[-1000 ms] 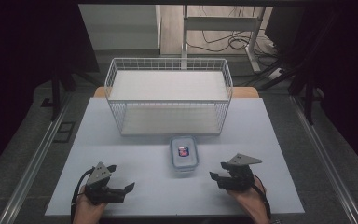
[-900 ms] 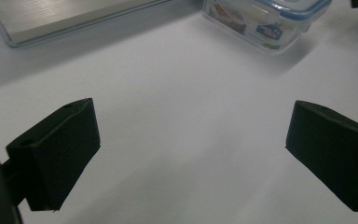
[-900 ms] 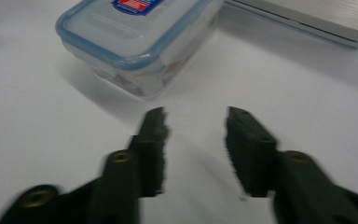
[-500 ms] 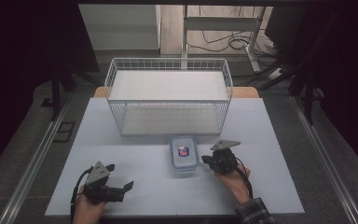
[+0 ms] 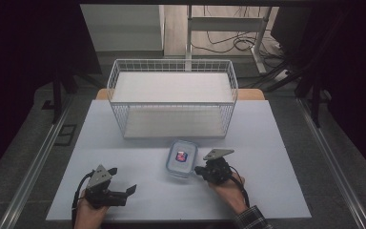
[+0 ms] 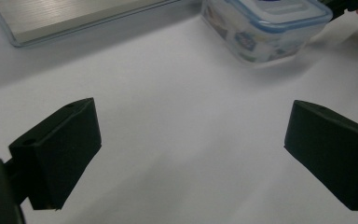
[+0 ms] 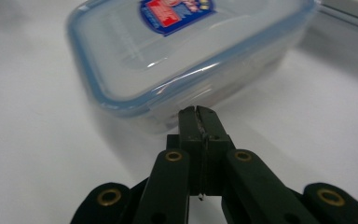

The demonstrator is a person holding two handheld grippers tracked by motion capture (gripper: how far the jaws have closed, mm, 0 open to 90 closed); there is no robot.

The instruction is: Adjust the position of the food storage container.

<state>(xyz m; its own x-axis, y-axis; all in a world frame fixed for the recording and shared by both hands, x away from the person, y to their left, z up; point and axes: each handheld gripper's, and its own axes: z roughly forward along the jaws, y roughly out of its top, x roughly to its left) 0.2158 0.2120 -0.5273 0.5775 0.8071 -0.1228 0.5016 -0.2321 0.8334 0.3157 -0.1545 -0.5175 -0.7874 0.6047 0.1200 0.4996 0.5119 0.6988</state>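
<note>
High view shows my right gripper (image 5: 200, 170) lying low on the white table (image 5: 276, 157), its closed tips at the right-hand near corner of the box (image 5: 181, 158). My right hand (image 5: 228, 183) comes in from the bottom edge behind it, a cable looping round the wrist. The box is a clear tub with a blue-rimmed lid and a red and blue sticker (image 5: 181, 155) on top. It stands on the table just in front of the wire basket (image 5: 171, 98), apart from it.

Right gripper view looks along my right gripper (image 7: 198, 112): both jaws are pressed flat together with nothing between them, and their joined tip sits right at the lid's side clip (image 7: 177, 100), under the blue rim. I cannot tell whether the tip actually touches the clip or stops just short. The box (image 7: 177, 51) rests flat on the table.

My left gripper (image 5: 132, 190) rests near the left front of the table, well apart from the box, my left hand (image 5: 91, 212) wrapped round its body. Left gripper view shows its two black pads (image 6: 58, 151) spread wide over bare table, holding nothing, with the box (image 6: 265, 28) far ahead at the top and the basket's base (image 6: 74, 16) beyond to the left.
</note>
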